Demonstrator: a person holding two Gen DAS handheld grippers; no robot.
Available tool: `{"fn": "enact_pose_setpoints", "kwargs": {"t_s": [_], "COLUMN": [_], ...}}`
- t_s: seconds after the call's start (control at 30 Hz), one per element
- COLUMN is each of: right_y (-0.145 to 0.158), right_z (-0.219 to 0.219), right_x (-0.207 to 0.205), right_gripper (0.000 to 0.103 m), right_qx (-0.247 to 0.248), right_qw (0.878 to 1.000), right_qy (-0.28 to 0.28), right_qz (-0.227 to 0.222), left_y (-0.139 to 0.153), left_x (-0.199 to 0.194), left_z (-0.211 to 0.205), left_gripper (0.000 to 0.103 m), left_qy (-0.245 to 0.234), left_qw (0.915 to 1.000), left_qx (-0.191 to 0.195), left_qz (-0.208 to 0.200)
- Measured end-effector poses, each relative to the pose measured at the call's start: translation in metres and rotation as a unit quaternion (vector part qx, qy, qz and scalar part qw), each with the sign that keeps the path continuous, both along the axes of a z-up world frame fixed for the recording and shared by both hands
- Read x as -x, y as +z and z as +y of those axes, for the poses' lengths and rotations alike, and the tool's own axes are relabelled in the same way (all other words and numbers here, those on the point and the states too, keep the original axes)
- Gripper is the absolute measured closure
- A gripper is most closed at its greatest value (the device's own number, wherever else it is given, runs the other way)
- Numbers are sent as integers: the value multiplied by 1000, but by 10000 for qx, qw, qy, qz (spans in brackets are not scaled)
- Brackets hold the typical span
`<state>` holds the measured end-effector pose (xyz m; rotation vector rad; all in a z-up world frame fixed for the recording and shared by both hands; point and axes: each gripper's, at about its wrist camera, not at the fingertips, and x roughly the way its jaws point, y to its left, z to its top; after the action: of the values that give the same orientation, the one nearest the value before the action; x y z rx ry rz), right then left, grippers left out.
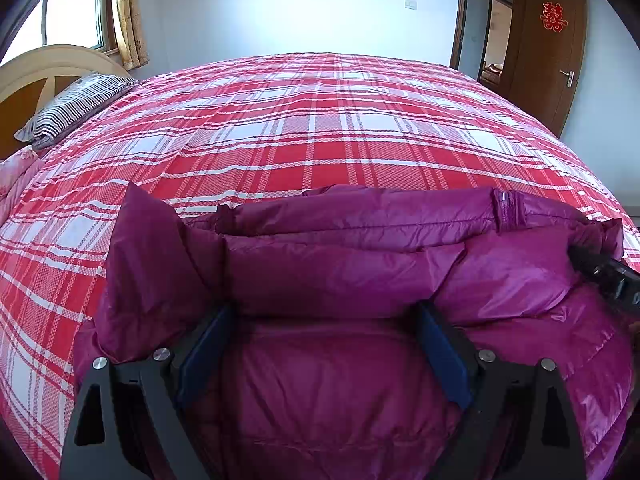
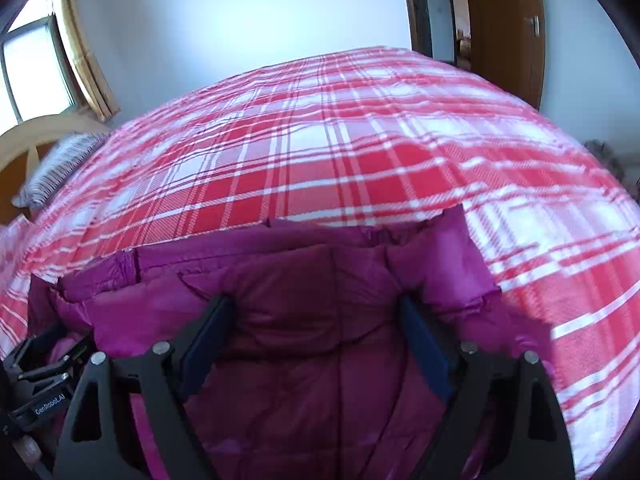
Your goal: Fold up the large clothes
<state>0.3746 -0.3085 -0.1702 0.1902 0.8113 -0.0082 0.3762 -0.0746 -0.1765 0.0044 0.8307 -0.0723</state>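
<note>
A magenta puffer jacket (image 1: pixel 360 272) lies folded in a thick bundle at the near edge of the red plaid bed (image 1: pixel 304 128). My left gripper (image 1: pixel 326 312) is open, its blue-padded fingers (image 1: pixel 208 348) spread wide over the jacket's left part. A flap of the jacket stands up just left of it. My right gripper (image 2: pixel 316 304) is open over the jacket's right part (image 2: pixel 304 360). The right gripper's body shows at the right edge of the left wrist view (image 1: pixel 608 276). The left gripper's body shows at the lower left of the right wrist view (image 2: pixel 44 376).
A striped pillow (image 1: pixel 76 108) and a wooden headboard (image 1: pixel 44 68) are at the far left. A window with a curtain (image 1: pixel 128 12) is behind them. A brown door (image 1: pixel 548 48) stands open at the far right. The plaid bedspread stretches beyond the jacket.
</note>
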Motion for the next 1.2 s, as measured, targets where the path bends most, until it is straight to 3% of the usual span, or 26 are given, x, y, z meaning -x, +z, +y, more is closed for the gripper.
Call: {"fn": "enact_pose_setpoints", "kwargs": {"t_s": [0.23,0.3,0.4,0.5,0.53,0.6,0.83,0.9,1.0,1.2], "right_y": [-9,-10,-11,-11,-11,-11,2,25,51,14], "right_z": [7,8,9,8,8,9,17,27,62,111], "right_x": [-6,-6,-5,-5,-5,-5,3,24,56,62], "right_gripper": [7,6,6,6,6,6,8,8,4,5], "right_qx": [249,300,350,336,335,346,674,495,417,887], "right_qw": [9996,9995,9993,9994,9994,9994,9975,9984,9966,9937], "right_qy": [14,8,-2,-5,-7,-10,-192,-218,218,570], "right_qz": [108,105,96,78,74,71,130,-186,-674,-380], "left_y": [22,42,53,26,13,5,-1,-2,-1,-1], "left_x": [7,11,5,-14,-20,-23,-24,-22,-23,-20], "left_z": [9,22,33,41,44,52,51,53,52,54], "left_gripper": [11,11,10,10,10,4,2,2,2,1], "left_qy": [183,205,440,635,673,777,870,869,871,877], "left_qw": [9998,9992,9980,9971,9972,9969,9962,9962,9962,9961], "left_qx": [42,262,-20,-397,-310,44,49,72,70,125], "left_qz": [36,-214,-457,-124,76,68,2,-1,-7,-28]}}
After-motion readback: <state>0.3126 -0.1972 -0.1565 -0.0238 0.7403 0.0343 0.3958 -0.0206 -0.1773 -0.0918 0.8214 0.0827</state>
